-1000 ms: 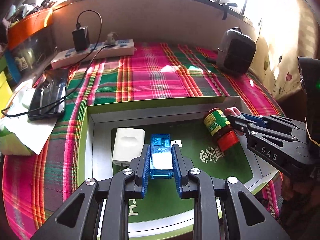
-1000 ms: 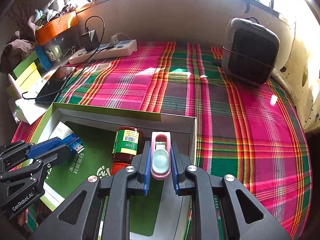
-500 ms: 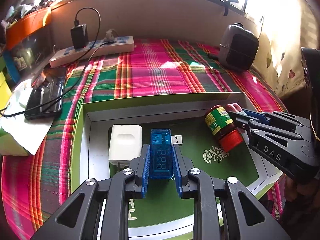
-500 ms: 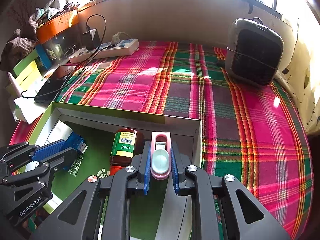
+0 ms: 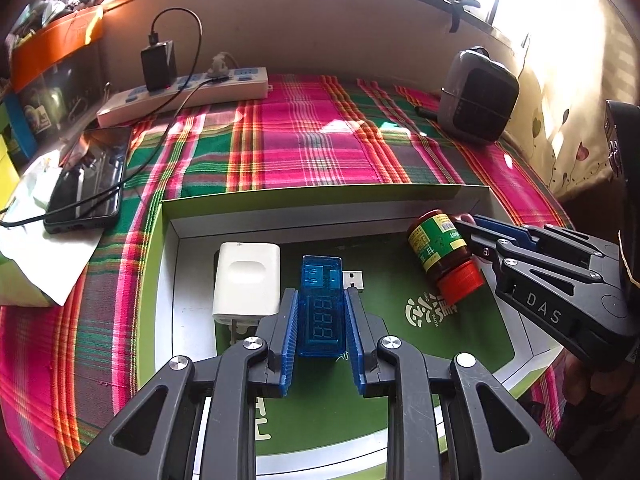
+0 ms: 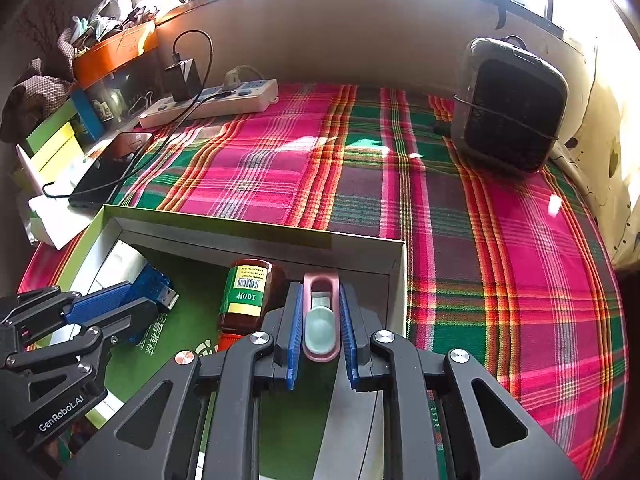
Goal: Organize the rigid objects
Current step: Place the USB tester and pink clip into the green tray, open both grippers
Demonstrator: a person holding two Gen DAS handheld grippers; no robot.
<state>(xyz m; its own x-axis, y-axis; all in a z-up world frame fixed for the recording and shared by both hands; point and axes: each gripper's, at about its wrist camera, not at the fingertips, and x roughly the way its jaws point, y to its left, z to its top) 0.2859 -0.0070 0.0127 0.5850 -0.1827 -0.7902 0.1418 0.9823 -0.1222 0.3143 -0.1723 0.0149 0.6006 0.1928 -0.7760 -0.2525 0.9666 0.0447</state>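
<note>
Currently, both grippers over the box (image 5: 320, 194), which lies on the plaid cloth (image 5: 312, 148).
Left gripper (image 5: 322, 312): blue pads flank the USB meter (image 5: 321, 304); thin gaps seem to show on both sides, so I cannot tell whether it grips.
USB meter: on the green floor of the box, plug to the right, just beside the white charger (image 5: 246, 278).
Right gripper (image 6: 319, 316): clenched on the pink clip (image 6: 320, 312), at the box's right wall.
Bottle (image 6: 246, 296): lying on its side in the box, red cap toward the camera, just left of the right gripper.
</note>
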